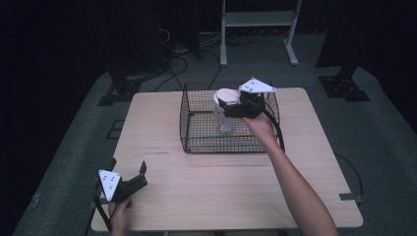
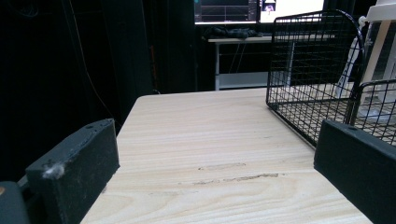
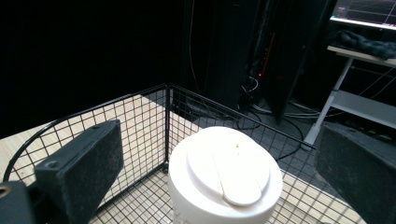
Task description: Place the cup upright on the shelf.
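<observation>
While the right gripper point(image 1: 231, 104) hangs over the black wire basket point(image 1: 196, 142), its fingers point(image 3: 79, 163) stand wide apart on either side of a clear bottle with a white flip-top lid point(image 1: 225, 97), closed on nothing. In the right gripper view the lid point(image 3: 226, 177) sits low between the two dark pads, with a gap showing on each side, so neither pad touches it. The bottle stands upright inside the basket, toward its middle and rear, on the mesh floor. From the high view the gripper's grey three-cornered plate point(image 1: 256, 87) lies just right of the lid, and the person's right forearm point(image 1: 295, 182) reaches in across the basket's near right corner.

The basket rests on the far half of the light wooden table point(image 1: 221, 191), with its mesh walls rising all around the bottle.

The left gripper point(image 1: 129, 173) is held low at the near left corner of the table, well apart from the basket. Its fingers point(image 2: 77, 168) are also spread wide and hold nothing; in the left gripper view bare wood shows between them, and the basket's corner point(image 2: 313, 70) stands farther off at the right. The person's left hand point(image 1: 119, 216) grasps that gripper from below the table's edge.
</observation>
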`<state>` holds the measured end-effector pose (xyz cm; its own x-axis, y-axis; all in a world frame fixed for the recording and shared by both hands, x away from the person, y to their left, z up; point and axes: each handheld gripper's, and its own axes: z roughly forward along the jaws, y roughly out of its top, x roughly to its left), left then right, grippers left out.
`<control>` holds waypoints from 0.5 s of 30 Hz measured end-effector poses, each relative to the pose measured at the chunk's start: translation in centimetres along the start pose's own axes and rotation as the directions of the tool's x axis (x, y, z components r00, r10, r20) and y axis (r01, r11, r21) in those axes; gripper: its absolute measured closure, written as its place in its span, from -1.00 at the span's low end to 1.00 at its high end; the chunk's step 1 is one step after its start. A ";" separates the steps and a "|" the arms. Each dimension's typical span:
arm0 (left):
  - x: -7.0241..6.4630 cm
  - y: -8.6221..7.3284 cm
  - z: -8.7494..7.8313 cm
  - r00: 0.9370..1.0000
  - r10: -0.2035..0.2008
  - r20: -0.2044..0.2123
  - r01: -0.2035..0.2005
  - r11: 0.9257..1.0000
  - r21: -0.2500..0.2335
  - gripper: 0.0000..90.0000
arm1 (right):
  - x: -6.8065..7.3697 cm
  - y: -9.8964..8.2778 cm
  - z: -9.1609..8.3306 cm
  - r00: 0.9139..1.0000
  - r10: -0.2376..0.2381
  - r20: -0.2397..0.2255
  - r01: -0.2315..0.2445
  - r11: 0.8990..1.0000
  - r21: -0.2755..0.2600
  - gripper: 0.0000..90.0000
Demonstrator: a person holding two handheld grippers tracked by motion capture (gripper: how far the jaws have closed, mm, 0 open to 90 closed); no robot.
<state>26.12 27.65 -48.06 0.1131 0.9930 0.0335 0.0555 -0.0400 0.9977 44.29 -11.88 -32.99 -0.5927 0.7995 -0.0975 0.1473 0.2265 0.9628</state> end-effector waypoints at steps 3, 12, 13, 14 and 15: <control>0.0 0.0 0.0 1.000 0.000 -0.001 0.000 1.000 0.000 -1.00 | 0.1 0.0 -0.5 1.000 0.000 -0.010 0.000 1.000 -0.004 -0.98; 0.0 0.0 0.0 1.000 0.003 -0.002 -0.003 1.000 0.002 -1.00 | 0.7 0.0 -2.1 1.000 -0.011 -0.023 0.011 1.000 -0.013 -0.98; 0.0 0.0 0.0 1.000 0.003 -0.002 -0.003 1.000 0.001 -1.00 | 0.8 0.0 -2.2 1.000 -0.017 -0.023 0.017 1.000 -0.012 -0.98; 0.0 0.0 0.0 1.000 0.003 -0.002 -0.003 1.000 0.001 -1.00 | 0.9 -0.1 -2.3 1.000 -0.022 -0.022 0.022 1.000 -0.010 -0.98; 0.0 0.0 0.0 1.000 0.003 -0.002 -0.003 1.000 0.001 -1.00 | 0.9 -0.1 -2.4 0.999 -0.025 -0.024 0.024 1.000 -0.012 -0.98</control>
<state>26.12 27.63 -48.05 0.1116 0.9931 0.0370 0.0564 -0.0435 0.9975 41.82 -12.54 -32.56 -0.6147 0.7803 -0.1151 0.1236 0.2394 0.9630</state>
